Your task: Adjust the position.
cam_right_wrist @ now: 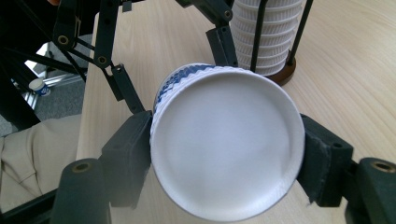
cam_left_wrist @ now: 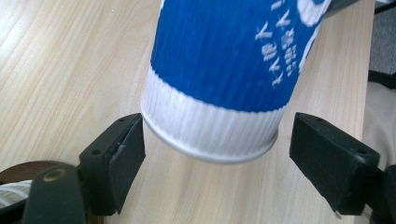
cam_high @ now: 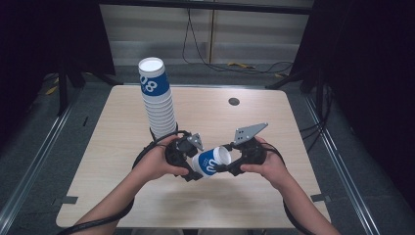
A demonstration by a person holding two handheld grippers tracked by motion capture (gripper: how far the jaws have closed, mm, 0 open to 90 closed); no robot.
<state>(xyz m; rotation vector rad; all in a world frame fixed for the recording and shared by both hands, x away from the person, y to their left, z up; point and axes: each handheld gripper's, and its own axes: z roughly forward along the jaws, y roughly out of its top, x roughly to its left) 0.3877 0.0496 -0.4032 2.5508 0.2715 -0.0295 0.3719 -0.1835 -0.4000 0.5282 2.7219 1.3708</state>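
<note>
Lying sideways above the wooden table (cam_high: 122, 196), between the two hands: one blue-and-white paper cup (cam_high: 211, 161). Right gripper (cam_right_wrist: 226, 154): clenched on the cup's rim end, both pads pressing its sides. Left gripper (cam_left_wrist: 212, 161): released, its jaws standing apart on either side of the cup's base with a gap at each pad. Just behind the left hand (cam_high: 155, 164): a tall cup stack (cam_high: 157, 100), upright in a wire holder.
</note>
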